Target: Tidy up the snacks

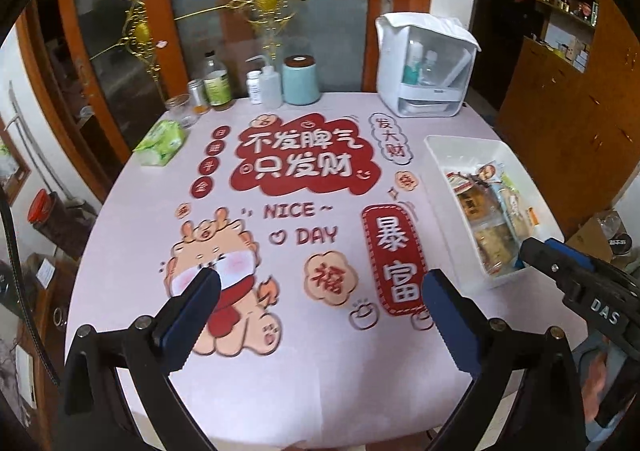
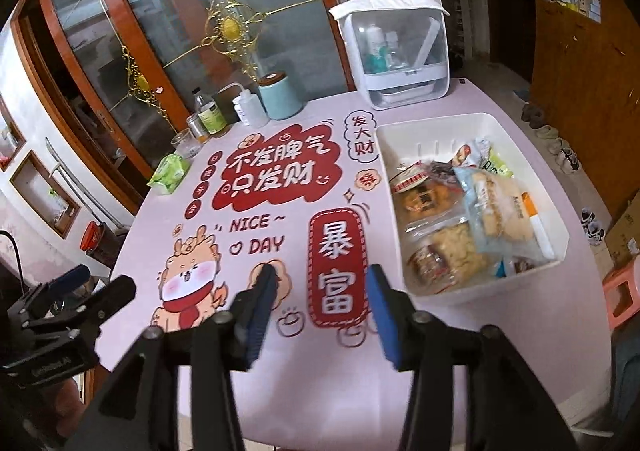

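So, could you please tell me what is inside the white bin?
The white bin holds piled snack packets: biscuits and pastries in clear wrappers. Whatever lies beneath them is covered.

Round table (image 2: 320, 379) w/ pink printed cloth. On it: white bin (image 2: 412, 139) of snacks at right; bottles (image 1: 218, 85), teal jar (image 1: 300, 81), tissue pack (image 1: 162, 143), white organizer box (image 1: 424, 67) along back.

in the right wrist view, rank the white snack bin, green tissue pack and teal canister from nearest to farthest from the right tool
1. White plastic bin of snack packets: nearest, just ahead and right of the right tool.
2. Green soft tissue pack: farther, at the table's left edge.
3. Teal cylindrical canister with brown lid: farthest, at the table's back edge among the bottles.
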The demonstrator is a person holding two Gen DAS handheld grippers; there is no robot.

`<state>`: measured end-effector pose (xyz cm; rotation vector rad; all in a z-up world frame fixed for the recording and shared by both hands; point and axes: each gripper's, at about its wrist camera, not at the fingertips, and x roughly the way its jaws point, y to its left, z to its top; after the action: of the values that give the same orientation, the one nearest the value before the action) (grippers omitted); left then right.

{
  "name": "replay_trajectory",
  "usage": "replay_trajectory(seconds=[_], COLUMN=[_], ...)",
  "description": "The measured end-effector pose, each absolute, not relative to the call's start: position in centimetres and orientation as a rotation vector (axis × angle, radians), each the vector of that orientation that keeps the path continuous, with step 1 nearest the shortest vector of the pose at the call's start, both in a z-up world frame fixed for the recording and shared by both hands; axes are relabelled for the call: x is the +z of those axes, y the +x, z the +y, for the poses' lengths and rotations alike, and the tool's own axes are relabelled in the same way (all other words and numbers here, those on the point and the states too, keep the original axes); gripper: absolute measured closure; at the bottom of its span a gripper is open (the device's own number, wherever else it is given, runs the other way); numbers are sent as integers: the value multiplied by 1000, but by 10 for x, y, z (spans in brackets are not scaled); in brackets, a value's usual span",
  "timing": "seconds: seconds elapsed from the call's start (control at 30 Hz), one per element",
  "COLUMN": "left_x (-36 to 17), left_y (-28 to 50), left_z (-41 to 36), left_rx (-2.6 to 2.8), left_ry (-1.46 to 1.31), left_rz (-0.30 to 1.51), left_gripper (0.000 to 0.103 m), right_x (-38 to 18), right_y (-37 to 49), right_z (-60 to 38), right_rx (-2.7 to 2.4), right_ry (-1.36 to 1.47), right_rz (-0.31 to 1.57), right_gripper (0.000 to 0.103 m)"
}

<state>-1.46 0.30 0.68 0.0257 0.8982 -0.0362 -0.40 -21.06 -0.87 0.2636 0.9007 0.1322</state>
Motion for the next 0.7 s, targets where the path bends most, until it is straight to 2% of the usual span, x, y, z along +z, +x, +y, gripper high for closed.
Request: replay_trajectory(seconds=[0.07, 0.7], left_x=[5, -4], left_y=[-21, -39], left_z=[12, 22], left_rx=[-30, 52], left_ry=[16, -30], left_rz=[903, 912], left_gripper=[3, 3], right_x=[-7, -6], right_y=[-10, -27], right_z=[-202, -165], right_rx=[133, 141], right_ry=[260, 155], right_rz=[896, 910], right_gripper=[44, 43])
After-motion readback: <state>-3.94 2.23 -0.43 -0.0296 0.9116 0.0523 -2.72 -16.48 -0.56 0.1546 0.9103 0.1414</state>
